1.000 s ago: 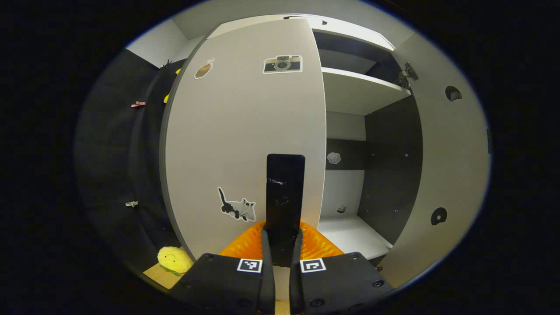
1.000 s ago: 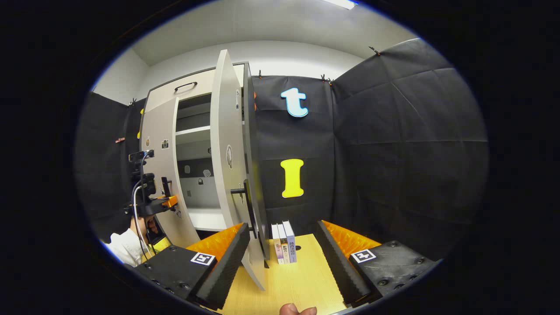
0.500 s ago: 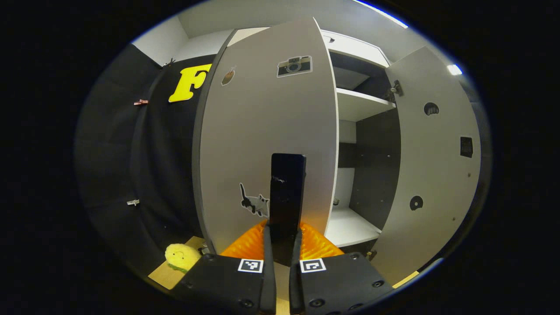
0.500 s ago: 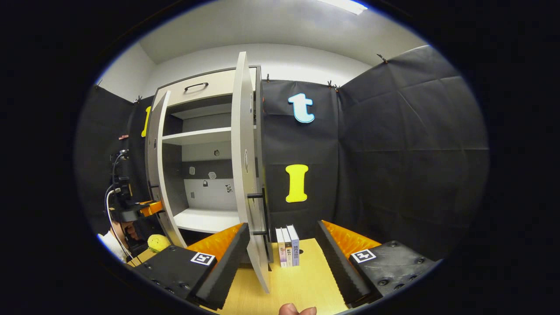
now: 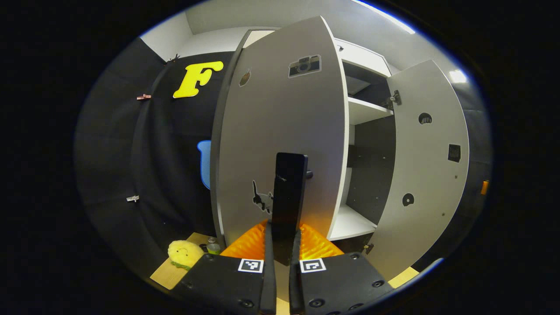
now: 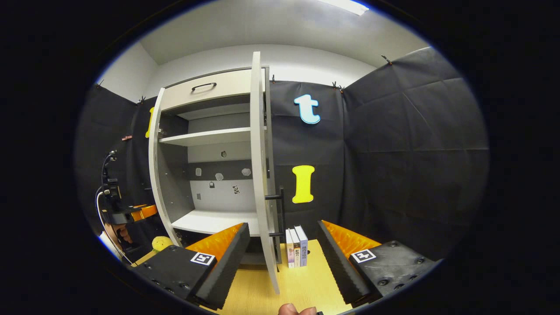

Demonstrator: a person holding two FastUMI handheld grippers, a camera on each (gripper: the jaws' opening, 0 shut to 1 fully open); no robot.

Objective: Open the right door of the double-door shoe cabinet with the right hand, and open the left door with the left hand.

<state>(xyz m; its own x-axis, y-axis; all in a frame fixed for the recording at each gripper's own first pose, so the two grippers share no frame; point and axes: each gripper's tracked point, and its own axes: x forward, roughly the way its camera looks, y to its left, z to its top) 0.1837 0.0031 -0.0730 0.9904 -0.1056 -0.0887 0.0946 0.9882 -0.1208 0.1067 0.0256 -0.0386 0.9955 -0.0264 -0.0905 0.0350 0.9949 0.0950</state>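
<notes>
- My left claw [image 5: 282, 236] is pinched on the left door's handle [image 5: 288, 192]: both fingers press the dark vertical bar, which stands upright between them.
- Left door [image 5: 280, 131] is swung well out from the shoe cabinet [image 6: 210, 87]; I see its outer face with a camera sticker [image 5: 304, 65] near the top and a cat sticker [image 5: 261, 199] just left of the handle.
- Right door [image 5: 422, 166] also stands open, inner face toward me, hinge at its top corner.
- My right claw [image 6: 282, 258] is spread wide, holding nothing. The right door's edge [image 6: 262, 175] stands between its fingers; can't tell whether either finger touches it.
- Right door's handle [image 6: 280, 214] is on the far side of that edge, clear of both fingers.
- Cabinet interior is exposed: upper shelf [image 6: 205, 138], bottom shelf [image 6: 214, 221], small stickers on the back panel.
- From the right gripper view my left claw [image 6: 140, 212] sits at the far left by the left door [image 6: 154, 157], a hand [image 6: 118, 234] holding it.
- Three books [image 6: 296, 247] stand upright on the table [image 6: 302, 288] just right of the right door.
- Yellow plush [image 5: 183, 253] sits on the table corner, left of the left door, a small bottle [image 5: 213, 246] beside it.
</notes>
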